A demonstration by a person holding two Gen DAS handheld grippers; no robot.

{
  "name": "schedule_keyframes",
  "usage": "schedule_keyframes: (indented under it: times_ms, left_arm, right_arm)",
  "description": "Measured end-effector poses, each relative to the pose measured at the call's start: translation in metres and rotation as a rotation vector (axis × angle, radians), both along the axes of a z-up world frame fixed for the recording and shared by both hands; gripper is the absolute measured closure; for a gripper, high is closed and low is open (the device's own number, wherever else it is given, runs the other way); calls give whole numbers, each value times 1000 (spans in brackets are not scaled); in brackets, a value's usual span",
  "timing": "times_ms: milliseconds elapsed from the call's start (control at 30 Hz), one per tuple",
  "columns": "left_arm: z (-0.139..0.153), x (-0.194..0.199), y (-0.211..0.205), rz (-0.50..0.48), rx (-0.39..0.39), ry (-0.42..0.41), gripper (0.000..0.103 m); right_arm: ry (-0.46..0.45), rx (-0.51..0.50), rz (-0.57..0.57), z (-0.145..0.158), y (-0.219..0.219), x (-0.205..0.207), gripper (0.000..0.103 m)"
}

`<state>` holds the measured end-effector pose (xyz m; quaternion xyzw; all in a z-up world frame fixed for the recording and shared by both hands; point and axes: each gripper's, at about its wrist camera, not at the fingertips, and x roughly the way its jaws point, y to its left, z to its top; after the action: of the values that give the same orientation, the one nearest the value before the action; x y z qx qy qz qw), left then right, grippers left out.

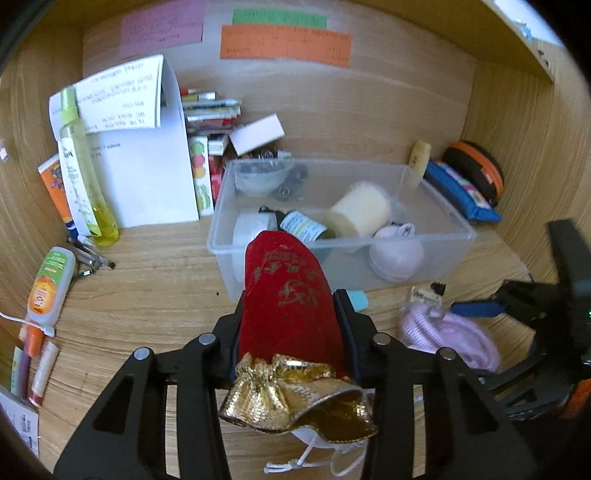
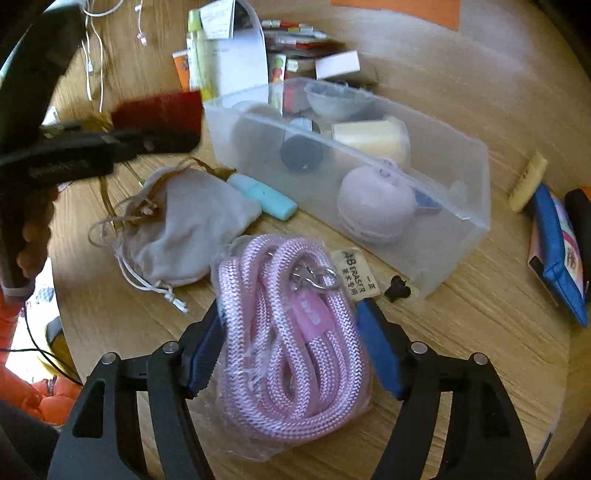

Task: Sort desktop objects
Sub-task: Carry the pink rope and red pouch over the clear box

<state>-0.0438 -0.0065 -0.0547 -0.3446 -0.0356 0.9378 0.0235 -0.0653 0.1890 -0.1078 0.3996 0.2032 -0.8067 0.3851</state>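
Left wrist view:
left gripper (image 1: 290, 299): clamped on red velvet pouch (image 1: 288, 295), gold-trimmed mouth toward camera
pouch position: just near side of clear plastic bin (image 1: 436, 240)

Right wrist view:
right gripper (image 2: 293, 325): fingers spread either side of bagged pink rope (image 2: 291, 343); contact unclear
rope position: on desk, near side of bin
left of rope: grey drawstring pouch (image 2: 184, 229)

A light wood-grain tabletop (image 1: 155, 288) runs back to a wooden back wall (image 1: 369, 110) of the same pale tone, well ahead of the left tool. Wooden side panels (image 1: 524, 122) close the space in on both sides, like a desk alcove. Pink (image 1: 162, 26), green (image 1: 279, 17) and orange paper notes (image 1: 285, 45) are stuck on the back wall. Bright daylight falls across the wood.
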Motion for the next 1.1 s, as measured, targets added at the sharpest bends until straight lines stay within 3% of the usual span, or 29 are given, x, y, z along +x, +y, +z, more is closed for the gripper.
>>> schedule_keyframes:
  times_ms: [100, 400, 767, 1100]
  left_arm:
    - [5, 5, 1, -5, 12, 18, 62]
    - [10, 10, 1, -12, 17, 36, 61]
    - [33, 13, 0, -11, 32, 103, 61]
    - [59, -6, 0, -26, 34, 137, 61]
  right_arm:
    - [-76, 6, -5, -10, 1, -8, 32]
    - [-59, -42, -45, -1, 10, -2, 47]
    - [46, -172, -101, 64, 23, 3, 49]
    - [149, -278, -156, 111, 33, -19, 49]
